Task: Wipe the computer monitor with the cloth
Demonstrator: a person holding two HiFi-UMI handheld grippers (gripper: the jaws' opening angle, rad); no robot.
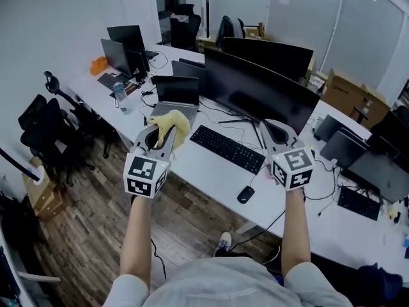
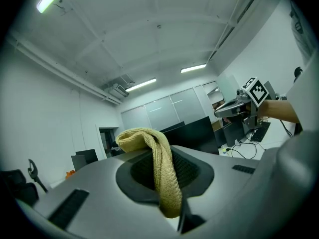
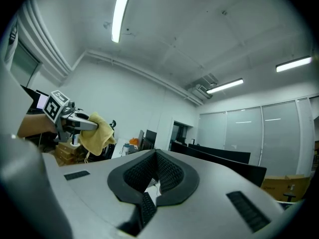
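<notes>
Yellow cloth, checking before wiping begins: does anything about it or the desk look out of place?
Nothing looks spilled or damaged. The yellow knitted cloth is pinched in the left hand-held gripper as a bunched strip, flopping over at the jaw tips rather than spread flat, and it is not touching the wide black monitor.

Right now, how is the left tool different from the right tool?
The left tool is shut on a yellow cloth, while the right tool is shut with nothing in it. In the head view, the left tool is in front of the laptop, and the right tool is in front of the big monitor. Both are closed, and each carries a marker cube.
</notes>
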